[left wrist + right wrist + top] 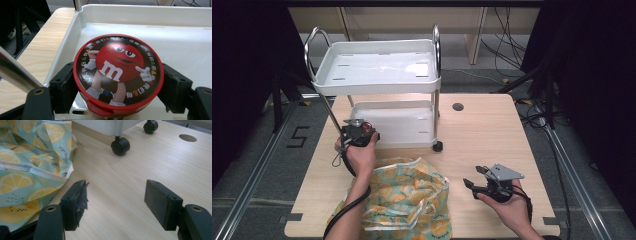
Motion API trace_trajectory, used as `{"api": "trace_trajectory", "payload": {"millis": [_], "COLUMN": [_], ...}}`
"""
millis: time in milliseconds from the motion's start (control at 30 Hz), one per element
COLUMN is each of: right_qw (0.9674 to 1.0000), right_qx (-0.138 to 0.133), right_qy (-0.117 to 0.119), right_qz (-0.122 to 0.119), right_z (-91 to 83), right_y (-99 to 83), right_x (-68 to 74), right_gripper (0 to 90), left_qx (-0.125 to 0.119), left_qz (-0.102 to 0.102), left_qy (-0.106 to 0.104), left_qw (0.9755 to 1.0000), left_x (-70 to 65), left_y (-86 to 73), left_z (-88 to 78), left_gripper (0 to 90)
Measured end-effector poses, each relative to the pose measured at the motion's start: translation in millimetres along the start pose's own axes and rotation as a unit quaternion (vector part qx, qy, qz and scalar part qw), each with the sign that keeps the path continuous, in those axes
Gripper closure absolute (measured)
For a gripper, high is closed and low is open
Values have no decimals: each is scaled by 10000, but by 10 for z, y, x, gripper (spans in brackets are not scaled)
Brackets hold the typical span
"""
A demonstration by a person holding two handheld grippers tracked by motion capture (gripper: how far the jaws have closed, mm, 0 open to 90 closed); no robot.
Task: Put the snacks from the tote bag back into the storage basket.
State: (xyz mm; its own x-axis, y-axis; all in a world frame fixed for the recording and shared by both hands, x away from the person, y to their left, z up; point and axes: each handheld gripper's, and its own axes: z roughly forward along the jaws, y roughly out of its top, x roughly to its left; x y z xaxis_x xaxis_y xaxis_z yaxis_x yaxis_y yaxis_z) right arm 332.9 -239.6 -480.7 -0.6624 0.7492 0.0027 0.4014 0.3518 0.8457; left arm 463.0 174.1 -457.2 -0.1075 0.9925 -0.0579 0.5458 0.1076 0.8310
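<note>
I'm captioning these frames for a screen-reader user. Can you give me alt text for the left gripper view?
A round red candy tin, its lid showing a red cartoon candy character, is clamped between the two black jaws of the left gripper. It is held over the lower tray of a white cart, near the tray's front left corner, with the light wooden table at left.

Red-rimmed tin, white cart, teal bag with perhaps lemon-slice print.
</note>
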Motion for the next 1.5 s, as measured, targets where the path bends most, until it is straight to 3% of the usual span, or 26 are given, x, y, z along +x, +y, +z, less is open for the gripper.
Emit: {"api": "trace_trajectory", "payload": {"millis": [67,133,267,367,400,600,700,1033,1233,1500], "right_qw": [10000,9999,10000,9996,9997,10000,9997,9998,9998,9998], "right_qx": [-19,-88,20,-98,-83,26,-76,-60,-56,-55], "right_qy": [12,-25,28,-15,-6,43,20,17,11,-5], "right_qz": [20,-141,21,-254,-242,-27,-229,-205,-207,-203], "right_z": [1,9,-2,20,22,18,30,27,28,27], "right_y": [1,1,0,1,1,-3,0,0,-1,-1], "right_x": [8,-13,9,-35,-32,8,-20,-23,-21,-21], "right_gripper": [352,351,350,347,346,342,341,340,340,340], "left_qx": [18,1,-36,-85,-178,-264,-309,-399,-441,-539], "left_qz": [1,-8,1,30,-66,-31,-10,55,37,-43], "left_qy": [1,-3,-22,-22,-56,-84,-139,-169,-139,-254], "left_qw": [10000,10000,10000,10000,9998,9996,9994,9990,9989,9982], "left_x": [1,3,1,18,6,-26,-26,24,92,165], "left_y": [5,3,-10,-6,1,15,11,-31,-81,-143], "left_z": [0,2,0,-9,-22,-110,-152,-305,-413,-553], "left_gripper": [252,252,251,235,225,202,191,189,190,196]}}
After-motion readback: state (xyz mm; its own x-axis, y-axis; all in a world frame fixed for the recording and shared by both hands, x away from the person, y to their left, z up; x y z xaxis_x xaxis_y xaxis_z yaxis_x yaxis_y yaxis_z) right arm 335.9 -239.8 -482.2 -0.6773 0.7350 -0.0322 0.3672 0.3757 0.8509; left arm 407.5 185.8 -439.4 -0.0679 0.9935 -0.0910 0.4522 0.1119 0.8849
